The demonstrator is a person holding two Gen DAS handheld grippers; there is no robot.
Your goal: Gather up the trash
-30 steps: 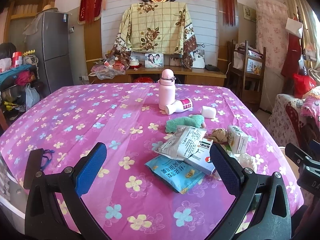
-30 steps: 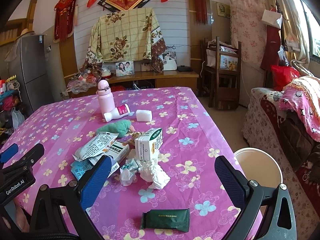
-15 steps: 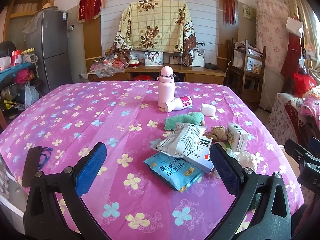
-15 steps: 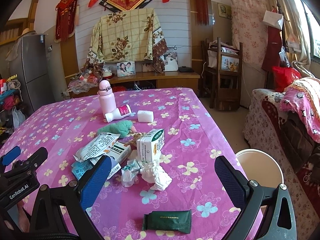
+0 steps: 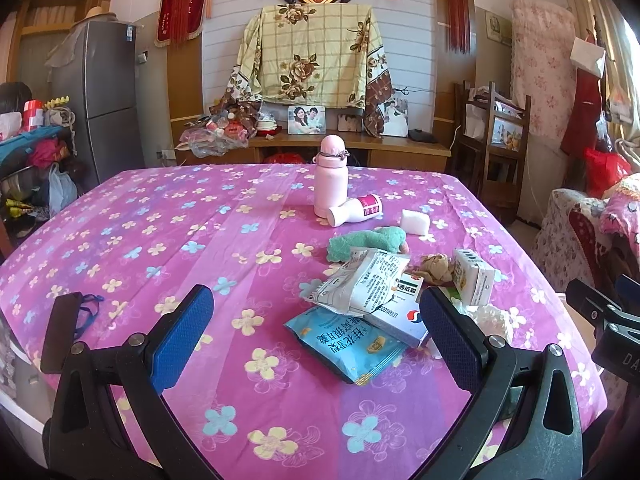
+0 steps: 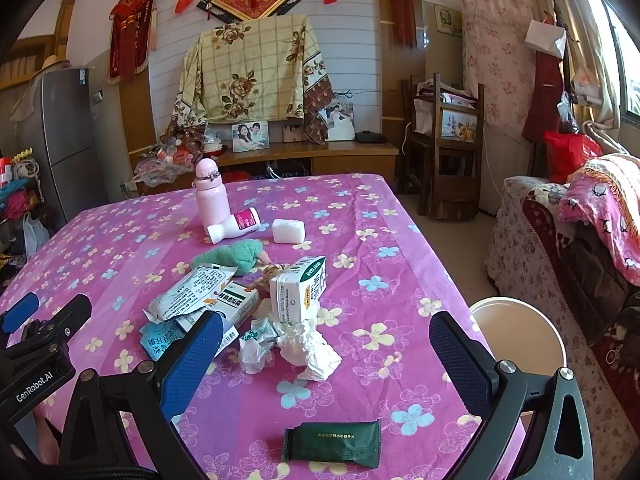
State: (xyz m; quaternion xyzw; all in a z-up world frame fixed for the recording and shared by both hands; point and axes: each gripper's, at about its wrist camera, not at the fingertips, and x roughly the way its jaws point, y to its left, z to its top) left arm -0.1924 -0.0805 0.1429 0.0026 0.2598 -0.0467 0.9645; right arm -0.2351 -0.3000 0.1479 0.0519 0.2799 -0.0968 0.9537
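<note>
Both left tongs [image 5: 316, 330] and right tongs [image 6: 326, 354] gape empty above the floral pink tabletop [image 5: 168, 216]. Crumpled white tissue [image 6: 310, 350] lies just before the boxy milk carton [image 6: 298, 290]; only the right view shows the glossy dark-green wrapper [image 6: 332, 442] nearer still. Both views have crept closer since earlier.

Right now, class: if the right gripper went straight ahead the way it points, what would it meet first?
Probably the crumpled white tissue, lying ahead between the open right gripper fingers, before the green-and-white drink carton. The dark green foil sachet looks beneath its line; depth is uncertain.
</note>
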